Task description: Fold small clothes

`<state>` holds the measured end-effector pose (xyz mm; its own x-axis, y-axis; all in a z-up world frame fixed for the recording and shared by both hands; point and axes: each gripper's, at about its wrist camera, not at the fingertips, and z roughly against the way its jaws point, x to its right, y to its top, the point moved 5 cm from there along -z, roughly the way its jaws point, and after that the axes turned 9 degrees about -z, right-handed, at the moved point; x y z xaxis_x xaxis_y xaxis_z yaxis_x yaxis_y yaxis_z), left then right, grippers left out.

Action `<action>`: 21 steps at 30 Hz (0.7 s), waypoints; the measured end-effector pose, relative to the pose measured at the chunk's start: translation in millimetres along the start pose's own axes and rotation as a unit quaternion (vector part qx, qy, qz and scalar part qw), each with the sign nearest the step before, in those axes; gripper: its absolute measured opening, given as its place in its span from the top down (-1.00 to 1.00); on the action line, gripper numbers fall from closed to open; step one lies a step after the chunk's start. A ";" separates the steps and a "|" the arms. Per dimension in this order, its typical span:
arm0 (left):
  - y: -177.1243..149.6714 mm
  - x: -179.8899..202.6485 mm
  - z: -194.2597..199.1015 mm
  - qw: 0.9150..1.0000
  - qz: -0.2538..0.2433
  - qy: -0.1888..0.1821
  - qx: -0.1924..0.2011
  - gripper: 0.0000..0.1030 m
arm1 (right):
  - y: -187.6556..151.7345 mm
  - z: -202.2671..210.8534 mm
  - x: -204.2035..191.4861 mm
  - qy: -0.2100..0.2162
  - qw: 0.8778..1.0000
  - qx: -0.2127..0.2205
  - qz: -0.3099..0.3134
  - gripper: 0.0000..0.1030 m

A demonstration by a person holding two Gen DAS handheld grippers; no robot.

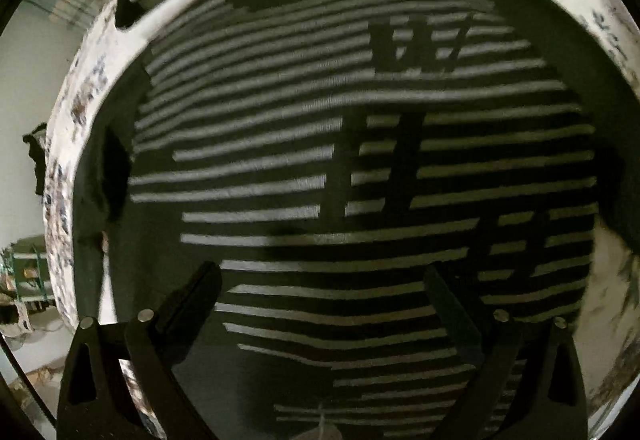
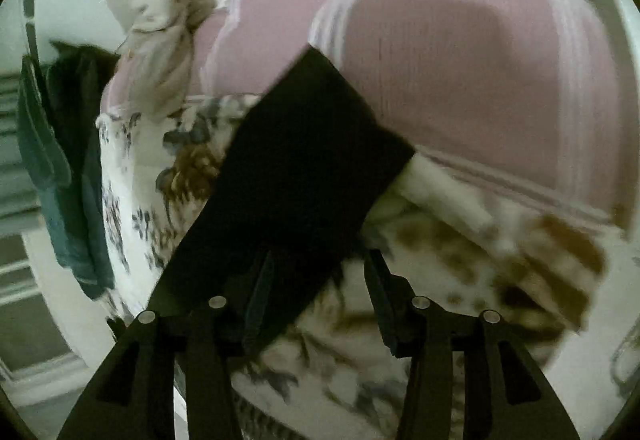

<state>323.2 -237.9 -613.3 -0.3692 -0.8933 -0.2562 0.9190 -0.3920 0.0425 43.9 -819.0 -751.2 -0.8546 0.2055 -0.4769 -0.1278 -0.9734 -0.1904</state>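
A white bedsheet printed with grey and brown flowers (image 2: 132, 179) covers the bed, and a pink blanket with pale stripes along its edges (image 2: 480, 79) lies across its far part. A crumpled beige pillow (image 2: 160, 11) rests at the blanket's left end, and dark teal fabric (image 2: 60, 179) hangs beside the bed.

Black left gripper (image 1: 320, 288), right gripper (image 2: 316, 276), seemingly silver rivets
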 end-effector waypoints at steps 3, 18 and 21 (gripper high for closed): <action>-1.8 -0.5 -14.7 1.000 0.007 -0.004 0.004 -1.00 | 17.9 -26.3 1.5 0.010 0.999 0.045 -0.017 0.04; 11.3 11.7 -17.7 0.997 0.036 -0.045 0.051 -1.00 | 63.5 -6.5 -56.2 0.102 0.981 0.156 0.052 0.89; 11.6 19.5 -20.5 0.997 0.034 -0.047 0.052 -1.00 | 66.4 -33.5 -82.2 0.094 0.982 0.136 0.093 0.88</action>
<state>329.5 -255.4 -637.6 -0.3225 -0.9333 -0.1581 0.9248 -0.3462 0.1575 122.5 -897.1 -753.4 -0.7708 0.0122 -0.6370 -0.1296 -0.9819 0.1381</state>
